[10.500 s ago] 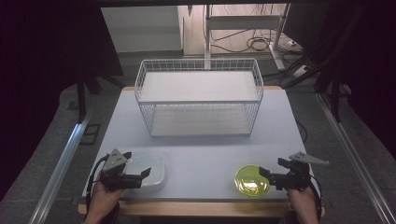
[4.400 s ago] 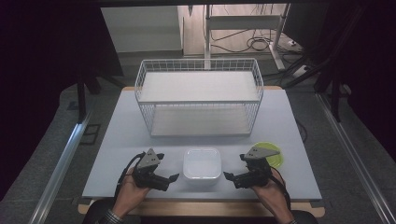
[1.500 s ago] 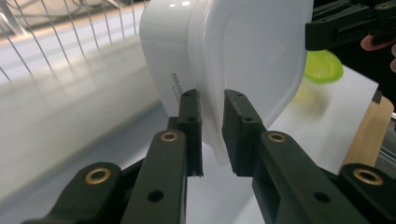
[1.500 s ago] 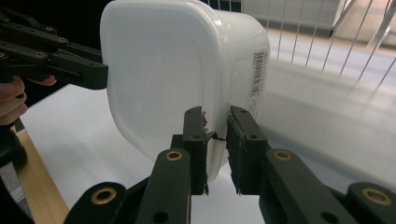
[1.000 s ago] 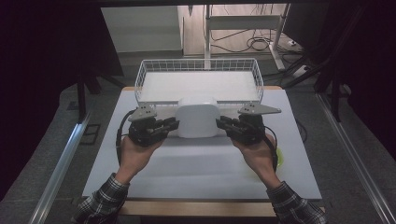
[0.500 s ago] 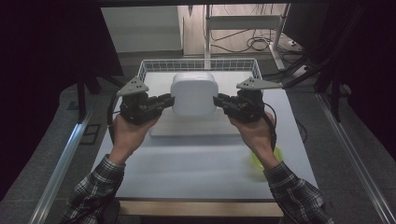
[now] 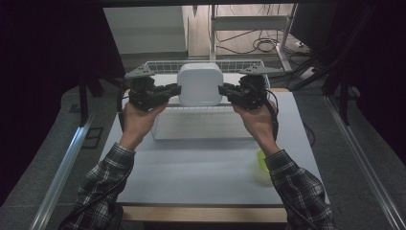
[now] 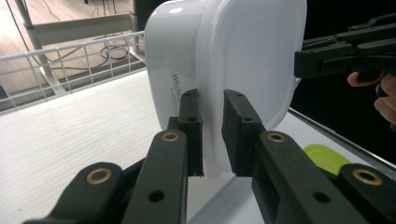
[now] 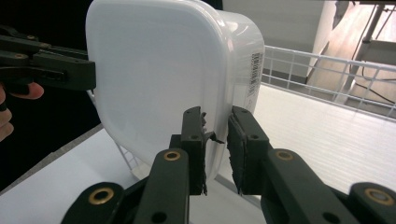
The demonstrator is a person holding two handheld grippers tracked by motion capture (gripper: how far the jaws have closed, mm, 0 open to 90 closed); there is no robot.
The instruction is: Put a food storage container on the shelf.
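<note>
A white lidded plastic container (image 7: 200,84) is held up in the air between both grippers, over the front edge of the white wire basket (image 7: 158,64). My left gripper (image 7: 175,90) is shut on its left rim, and my right gripper (image 7: 224,91) is shut on its right rim. In the left gripper view the container (image 8: 233,70) stands on edge, its rim pinched by the left gripper (image 8: 212,133). The right gripper view shows the container (image 9: 163,79) tilted, lid side facing the camera, with the right gripper (image 9: 215,151) clamped on its edge.
The wire basket's white floor (image 9: 327,135) lies behind the container. A yellow-green lid (image 7: 261,160) rests on the table (image 7: 201,172) by the person's right forearm; the same lid (image 8: 326,157) lies low in the left gripper view. Shelving and cables stand beyond the table.
Both grippers have carried the container up and away from the person, from the table's middle to above the basket's front edge. Each gripper stays shut on its rim.
</note>
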